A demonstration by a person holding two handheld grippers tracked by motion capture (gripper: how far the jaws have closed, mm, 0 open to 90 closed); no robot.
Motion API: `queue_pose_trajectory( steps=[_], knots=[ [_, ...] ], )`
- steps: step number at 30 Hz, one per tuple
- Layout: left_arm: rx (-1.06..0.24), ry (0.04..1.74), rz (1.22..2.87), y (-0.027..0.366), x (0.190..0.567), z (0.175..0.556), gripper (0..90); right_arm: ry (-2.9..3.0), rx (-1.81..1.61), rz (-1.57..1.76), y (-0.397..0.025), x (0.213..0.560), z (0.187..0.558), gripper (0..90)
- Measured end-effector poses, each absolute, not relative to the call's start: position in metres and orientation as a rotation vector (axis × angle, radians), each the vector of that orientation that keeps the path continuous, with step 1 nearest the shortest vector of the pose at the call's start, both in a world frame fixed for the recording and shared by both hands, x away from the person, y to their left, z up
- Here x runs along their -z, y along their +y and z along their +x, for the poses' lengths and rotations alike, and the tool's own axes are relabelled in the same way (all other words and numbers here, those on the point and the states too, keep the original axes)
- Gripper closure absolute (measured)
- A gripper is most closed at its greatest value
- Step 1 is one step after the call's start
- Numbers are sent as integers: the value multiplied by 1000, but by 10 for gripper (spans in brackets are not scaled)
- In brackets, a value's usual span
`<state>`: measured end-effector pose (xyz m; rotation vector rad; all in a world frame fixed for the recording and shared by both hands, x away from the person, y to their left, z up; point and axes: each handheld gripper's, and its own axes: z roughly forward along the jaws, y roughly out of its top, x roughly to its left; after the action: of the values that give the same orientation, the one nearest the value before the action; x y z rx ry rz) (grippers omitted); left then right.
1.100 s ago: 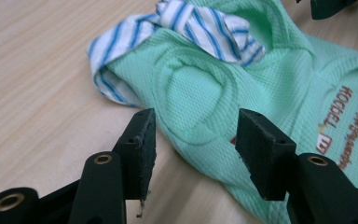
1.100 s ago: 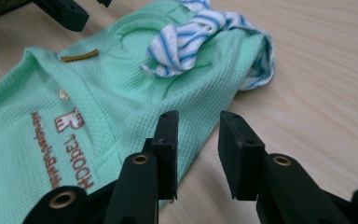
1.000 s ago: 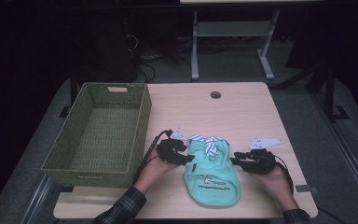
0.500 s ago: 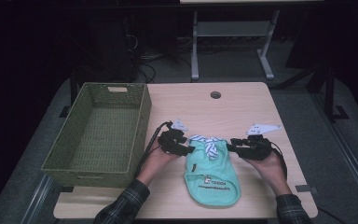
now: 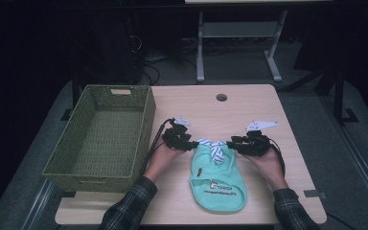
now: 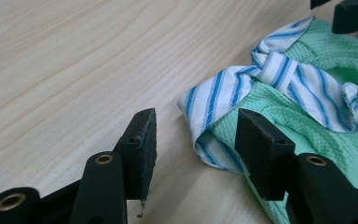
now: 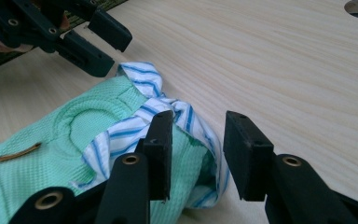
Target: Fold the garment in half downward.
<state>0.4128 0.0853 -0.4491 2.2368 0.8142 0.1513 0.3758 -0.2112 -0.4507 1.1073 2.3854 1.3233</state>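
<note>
A person's two grippers close in on the collar end of a small mint-green garment (image 5: 218,179) lying flat near the front of a wooden table (image 5: 249,108), its blue-and-white striped collar (image 5: 214,147) pointing away from the person. The left gripper (image 5: 191,145) stands at the collar's left corner, the right gripper (image 5: 230,143) at its right — both with jaws parted and nothing yet between the pads (each gripper view shows clear daylight across the gap). In the left gripper view the striped corner (image 6: 205,100) lies just ahead of the opening; in the right gripper view the collar's folded edge (image 7: 200,135) sits partly between the jaws.

The step in hand looks like taking hold of the garment by its two collar corners. The next move likely calls for sliding each lower jaw under the fabric edge, then closing — thin cloth flat on wood may slip out of a shallow bite.

A green woven basket (image 5: 100,136) stands to the left, its near wall just beside the left hand (image 5: 160,158); bare table lies beyond the collar, giving room to lift.
</note>
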Motion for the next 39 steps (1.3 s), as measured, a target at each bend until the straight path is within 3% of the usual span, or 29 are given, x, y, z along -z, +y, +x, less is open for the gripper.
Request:
queue_pose_trajectory(
  steps=[10,16,21,29,39],
  knots=[
    [-135,834,2234,79,455,420,486,2386,-1299,1170,-214,465,383,636],
    [-116,829,2247,74,462,422,512,2415,-1277,1175,-218,474,383,700],
    [-95,811,2245,72,466,423,578,2436,-1258,1170,-217,479,384,745],
    [-90,774,2264,71,467,422,812,2440,-1245,1168,-217,480,383,849],
    [-70,792,2235,74,462,420,868,2431,-1271,1174,-219,478,384,865]
  ],
)
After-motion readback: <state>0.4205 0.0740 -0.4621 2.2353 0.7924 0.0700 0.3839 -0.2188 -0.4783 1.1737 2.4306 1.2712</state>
